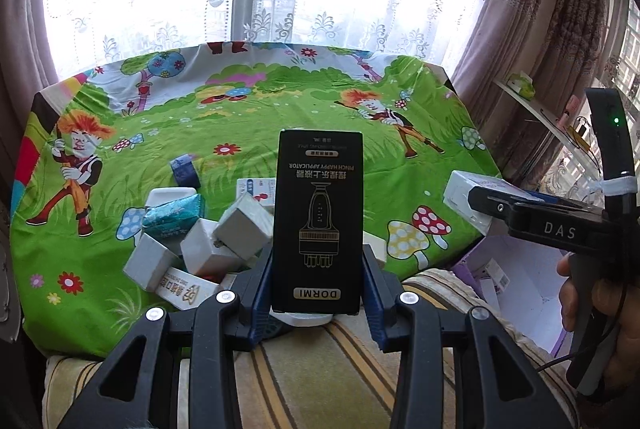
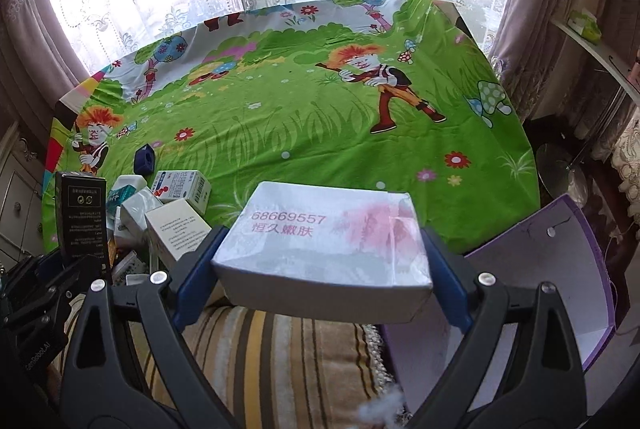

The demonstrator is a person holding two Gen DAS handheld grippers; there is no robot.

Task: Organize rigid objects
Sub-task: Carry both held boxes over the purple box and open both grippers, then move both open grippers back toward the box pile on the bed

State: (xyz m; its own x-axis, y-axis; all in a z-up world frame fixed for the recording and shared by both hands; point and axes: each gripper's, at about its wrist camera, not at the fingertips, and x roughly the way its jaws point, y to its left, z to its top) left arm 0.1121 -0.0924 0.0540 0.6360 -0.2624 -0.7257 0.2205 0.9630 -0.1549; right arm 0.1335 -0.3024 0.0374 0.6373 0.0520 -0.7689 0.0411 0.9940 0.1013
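My left gripper [image 1: 318,269] is shut on a tall black box [image 1: 318,221] with gold print, held upright above the table's near edge. The same black box [image 2: 80,217] shows at the far left of the right wrist view. My right gripper [image 2: 322,269] is shut on a wide white box [image 2: 324,249] with pink printing, gripped across its width. That white box [image 1: 464,197] and the right gripper appear at the right of the left wrist view. A pile of small boxes [image 1: 200,237] lies on the cartoon tablecloth [image 1: 280,109], left of the black box.
An open purple cardboard box [image 2: 540,269] with a white inside sits at the lower right, beside the table. A striped cushion [image 2: 280,357] lies below both grippers. A small dark blue box [image 2: 144,157] sits apart from the pile. Shelves stand at the right.
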